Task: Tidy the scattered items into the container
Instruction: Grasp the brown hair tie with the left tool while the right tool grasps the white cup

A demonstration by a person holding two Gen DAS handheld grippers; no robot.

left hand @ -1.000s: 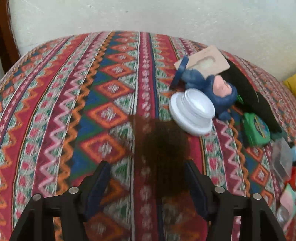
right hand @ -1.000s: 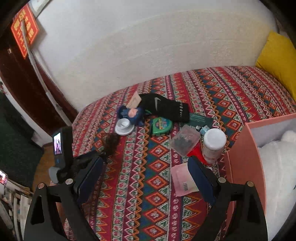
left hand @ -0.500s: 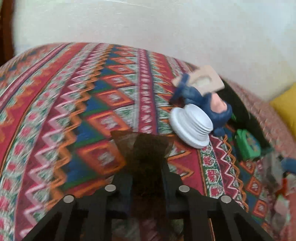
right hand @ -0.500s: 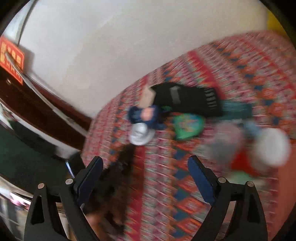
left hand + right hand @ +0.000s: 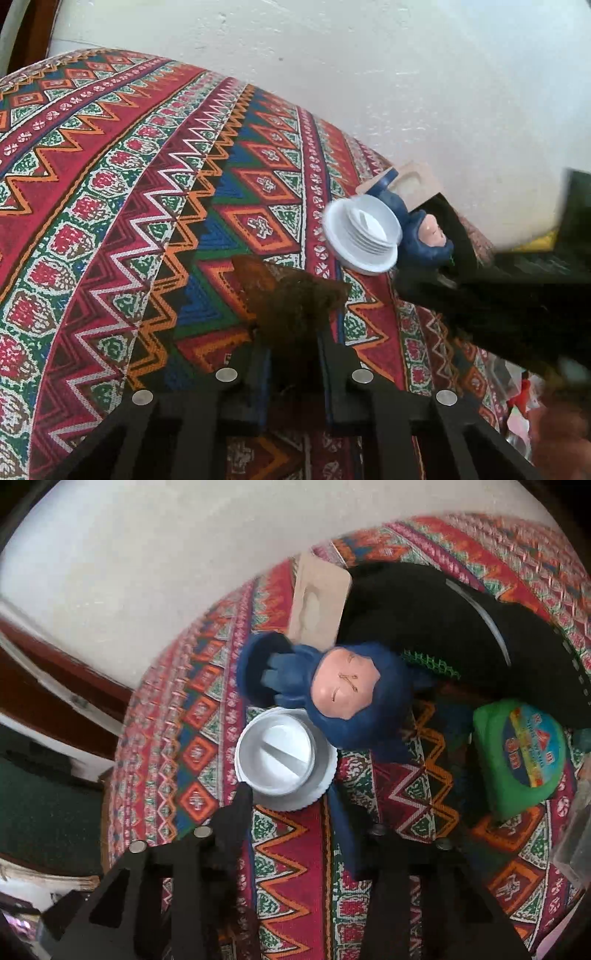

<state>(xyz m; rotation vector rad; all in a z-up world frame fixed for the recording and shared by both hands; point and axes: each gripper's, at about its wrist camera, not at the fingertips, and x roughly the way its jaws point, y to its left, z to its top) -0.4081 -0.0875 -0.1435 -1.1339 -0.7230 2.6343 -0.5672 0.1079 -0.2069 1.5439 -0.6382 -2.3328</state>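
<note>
My left gripper [image 5: 293, 343] is shut on a brown mesh pouch [image 5: 291, 295] and holds it above the patterned bedspread [image 5: 110, 206]. My right gripper [image 5: 291, 805] is open, its fingers on either side of a white ribbed lid [image 5: 284, 760], close above it. The lid also shows in the left wrist view [image 5: 364, 236]. A blue doll [image 5: 332, 686] lies against the lid, on a tan card [image 5: 319, 602]. The container is not in view.
A black sock [image 5: 461, 627] lies behind the doll. A green round tin [image 5: 521, 753] sits to the right, with a clear plastic item [image 5: 580, 812] at the right edge. The right gripper's dark body [image 5: 517, 295] crosses the left wrist view. A white wall stands behind the bed.
My left gripper closed on the brown pouch and lifted it. My right gripper swung left and down from a high view of the bed to the white lid.
</note>
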